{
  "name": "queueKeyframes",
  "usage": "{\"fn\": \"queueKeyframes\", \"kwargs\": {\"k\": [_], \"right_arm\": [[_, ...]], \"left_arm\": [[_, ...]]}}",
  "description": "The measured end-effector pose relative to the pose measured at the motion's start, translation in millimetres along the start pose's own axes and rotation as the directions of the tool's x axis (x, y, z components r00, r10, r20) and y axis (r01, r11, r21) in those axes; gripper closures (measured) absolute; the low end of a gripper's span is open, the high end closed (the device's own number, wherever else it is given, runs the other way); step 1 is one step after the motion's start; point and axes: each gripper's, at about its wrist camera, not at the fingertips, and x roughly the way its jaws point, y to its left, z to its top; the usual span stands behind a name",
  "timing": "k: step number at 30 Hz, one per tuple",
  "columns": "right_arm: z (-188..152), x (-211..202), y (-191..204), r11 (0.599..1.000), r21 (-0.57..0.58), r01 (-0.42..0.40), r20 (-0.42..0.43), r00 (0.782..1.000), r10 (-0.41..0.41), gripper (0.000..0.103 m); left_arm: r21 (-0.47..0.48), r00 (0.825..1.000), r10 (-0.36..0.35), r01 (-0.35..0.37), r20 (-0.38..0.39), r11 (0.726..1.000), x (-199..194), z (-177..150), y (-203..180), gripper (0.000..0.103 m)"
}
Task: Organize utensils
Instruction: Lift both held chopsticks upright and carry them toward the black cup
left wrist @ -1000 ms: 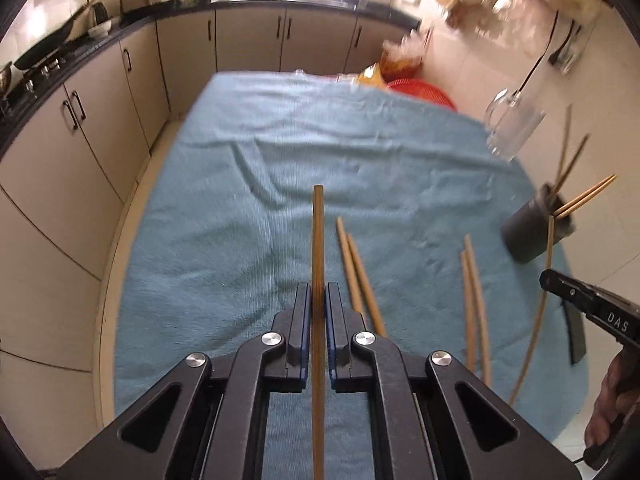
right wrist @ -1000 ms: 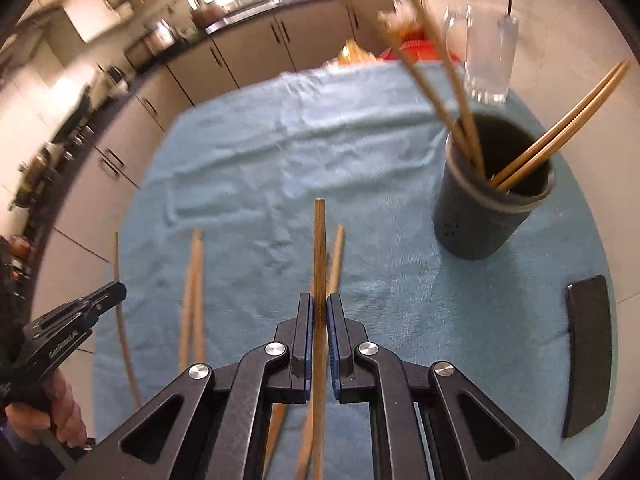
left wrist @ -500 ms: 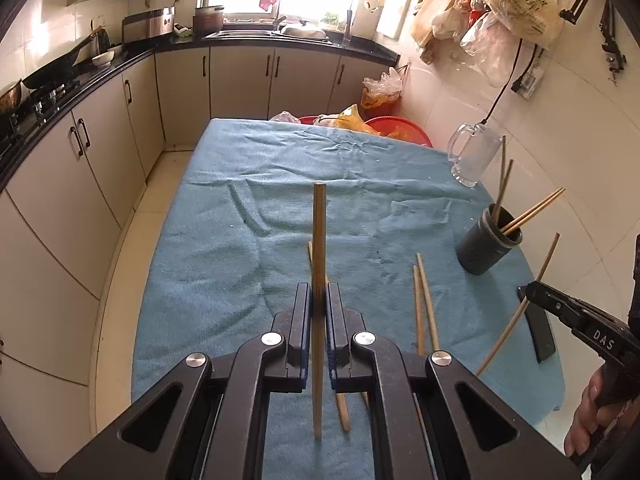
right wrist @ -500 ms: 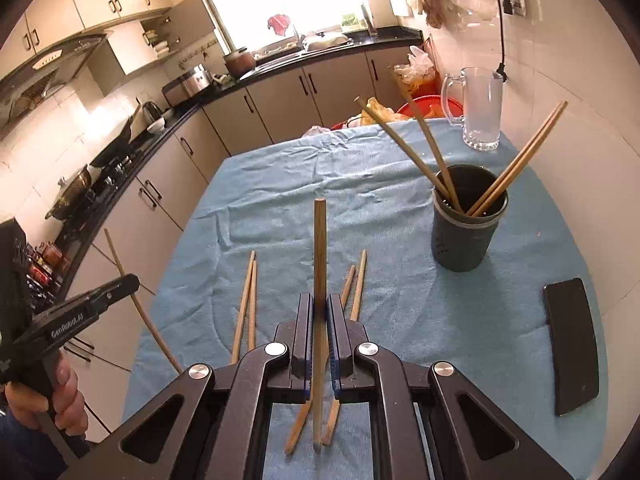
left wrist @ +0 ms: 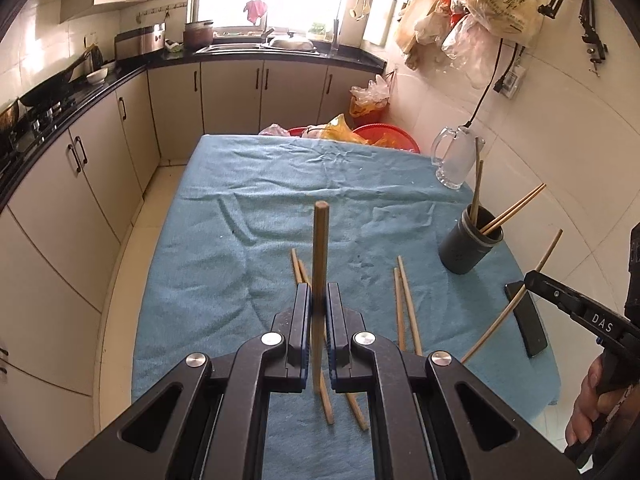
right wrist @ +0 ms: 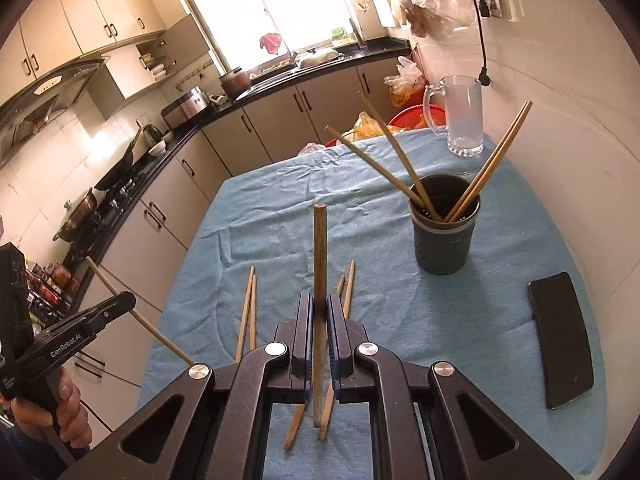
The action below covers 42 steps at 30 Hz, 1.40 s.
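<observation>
Each gripper clamps one wooden chopstick. The left gripper [left wrist: 319, 300] has its jaws closed tight on a chopstick [left wrist: 321, 248] gripped near mid-length, the stick standing up in line with the fingers and clear of the blue towel [left wrist: 224, 264]. The right gripper [right wrist: 319, 304] pinches its own chopstick [right wrist: 319, 248] the same way.

These sticks look light, rigid and smooth, so a thin round shaft could likely swivel or slip between flat pads; a mid-length hold seems best for balance, leaving the lower end free to drop into the dark holder cup [right wrist: 444, 240]. In the right wrist view the cup stands at about two o'clock from the held stick, already carrying four chopsticks that lean outward. Loose chopsticks [right wrist: 248, 312] lie on the towel near the fingers. A black phone [right wrist: 560, 340] lies at four o'clock, a glass mug [right wrist: 460, 120] beyond the cup.
</observation>
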Motion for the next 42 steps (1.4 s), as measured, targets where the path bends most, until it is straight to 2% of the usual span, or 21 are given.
{"fn": "queueKeyframes", "kwargs": {"k": [18,42], "right_arm": [[8.1,-31.5,-27.9,0.999,0.05,0.003,0.063,0.998,-0.006,0.096],[13.2,-71.2,-88.4,0.98,0.197,0.031,0.121,0.991,-0.055,0.096]], "left_arm": [[0.03,0.999,-0.032,0.031,0.029,0.999,-11.8,14.4,-28.6,0.097],[0.145,0.991,-0.136,0.133,0.015,0.98,-3.8,45.2,-100.5,0.097]]}}
